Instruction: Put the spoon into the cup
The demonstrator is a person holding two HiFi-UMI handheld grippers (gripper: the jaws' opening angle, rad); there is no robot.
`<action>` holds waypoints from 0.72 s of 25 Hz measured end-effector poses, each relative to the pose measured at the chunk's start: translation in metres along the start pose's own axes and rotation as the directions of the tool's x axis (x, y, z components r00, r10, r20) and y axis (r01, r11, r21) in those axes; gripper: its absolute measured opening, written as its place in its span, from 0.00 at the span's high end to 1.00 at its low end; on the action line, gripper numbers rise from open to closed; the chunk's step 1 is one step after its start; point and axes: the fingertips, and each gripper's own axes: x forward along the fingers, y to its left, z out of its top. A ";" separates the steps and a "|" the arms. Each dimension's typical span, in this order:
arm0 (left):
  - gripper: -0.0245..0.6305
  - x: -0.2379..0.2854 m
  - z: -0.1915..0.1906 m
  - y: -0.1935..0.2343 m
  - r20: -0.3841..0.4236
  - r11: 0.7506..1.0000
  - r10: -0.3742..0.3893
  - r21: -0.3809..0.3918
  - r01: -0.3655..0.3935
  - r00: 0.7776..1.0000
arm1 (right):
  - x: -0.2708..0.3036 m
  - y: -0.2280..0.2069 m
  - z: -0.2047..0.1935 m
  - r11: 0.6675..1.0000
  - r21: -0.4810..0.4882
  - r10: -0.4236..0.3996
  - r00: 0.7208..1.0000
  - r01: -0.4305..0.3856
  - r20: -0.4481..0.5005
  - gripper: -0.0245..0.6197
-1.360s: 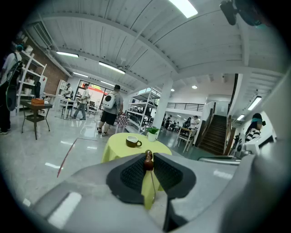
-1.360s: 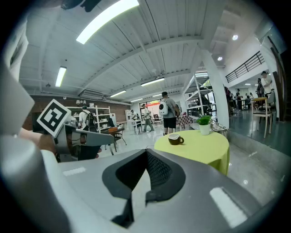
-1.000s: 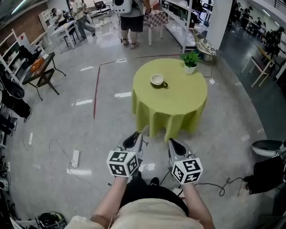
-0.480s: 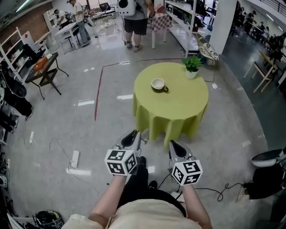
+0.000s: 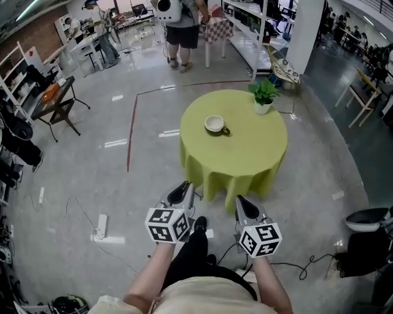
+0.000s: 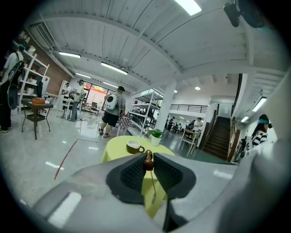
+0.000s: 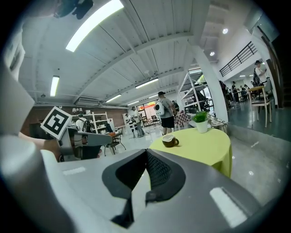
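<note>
A white and brown cup (image 5: pixel 215 124) stands on a round table with a yellow-green cloth (image 5: pixel 245 153), a few steps ahead of me. My left gripper (image 5: pixel 183 191) is shut on a thin spoon (image 6: pixel 148 160), whose brown end sticks up between the pads while its metal shaft hangs down. The cup (image 6: pixel 134 146) shows just beyond that spoon in the left gripper view. My right gripper (image 5: pixel 241 201) is held level beside the left one. Its jaws (image 7: pixel 146 152) meet at the tips with nothing between them. In the right gripper view the cup (image 7: pixel 170 140) sits ahead on the table.
A small potted plant (image 5: pixel 264 95) stands at the table's far right edge. A person with a backpack (image 5: pixel 181 18) stands beyond the table. Cables (image 5: pixel 295 260) and a power strip (image 5: pixel 101 222) lie on the floor near my feet. A folding stand (image 5: pixel 55 98) is at the left.
The table and cup have drawn slightly nearer and lower in the head view as I walk. Both grippers moved forward together, grips unchanged.
</note>
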 end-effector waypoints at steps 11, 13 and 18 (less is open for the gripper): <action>0.88 0.070 0.023 0.043 -0.022 0.999 -0.020 -0.025 0.019 1.000 | 0.073 -0.032 0.014 0.999 0.013 -0.031 0.999 0.032 -0.036 0.96; 0.88 0.083 0.028 0.051 -0.026 0.999 -0.024 -0.029 0.023 0.999 | 0.089 -0.037 0.017 0.999 0.017 -0.038 0.998 0.038 -0.043 0.96; 0.88 0.116 0.040 0.072 -0.043 0.999 -0.034 -0.039 0.032 0.999 | 0.126 -0.048 0.023 0.998 0.030 -0.051 0.997 0.053 -0.059 0.96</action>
